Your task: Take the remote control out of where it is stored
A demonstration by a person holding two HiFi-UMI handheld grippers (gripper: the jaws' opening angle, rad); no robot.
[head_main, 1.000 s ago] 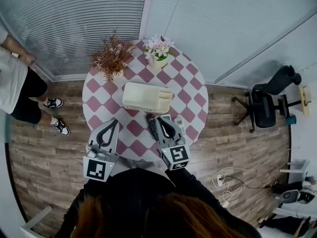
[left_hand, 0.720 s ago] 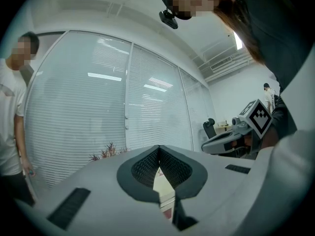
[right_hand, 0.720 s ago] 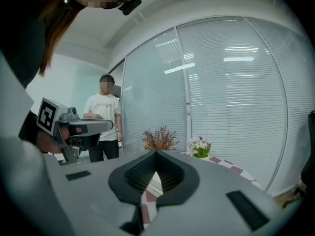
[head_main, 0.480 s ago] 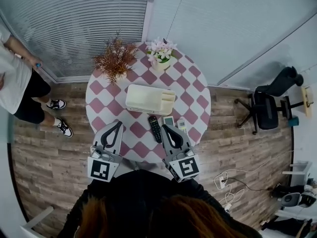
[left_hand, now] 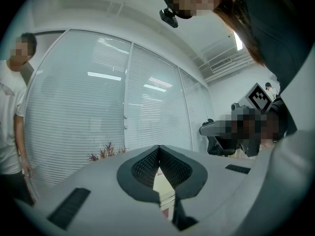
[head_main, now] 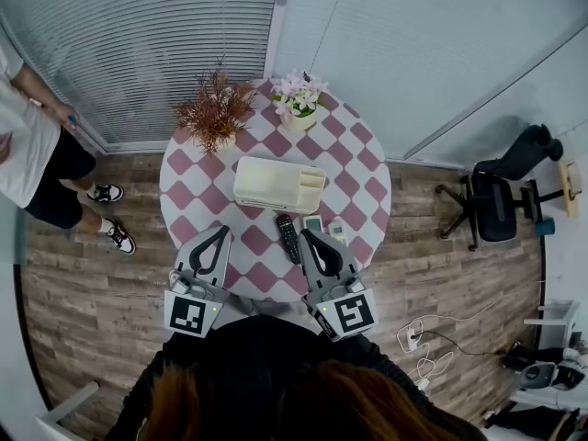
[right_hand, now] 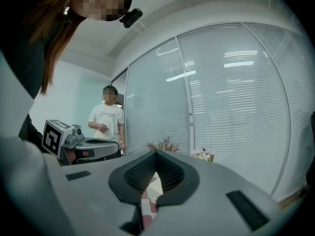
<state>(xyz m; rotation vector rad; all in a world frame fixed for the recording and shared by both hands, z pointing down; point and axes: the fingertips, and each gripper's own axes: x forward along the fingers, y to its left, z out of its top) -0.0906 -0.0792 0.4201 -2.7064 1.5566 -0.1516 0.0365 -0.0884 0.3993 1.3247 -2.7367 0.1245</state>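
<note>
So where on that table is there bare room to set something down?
Bare cloth lies left of the box, between the dried plant and the left gripper. There is more right of the box, below the flowers. In front of the box it is crowded: the black remote and two pale remotes lie by the right gripper.

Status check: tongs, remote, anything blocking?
Left tongs shut, empty. Right tongs shut, empty. Black remote lies on the table, outside the cream box, beside two pale remotes. Nothing in the way.
</note>
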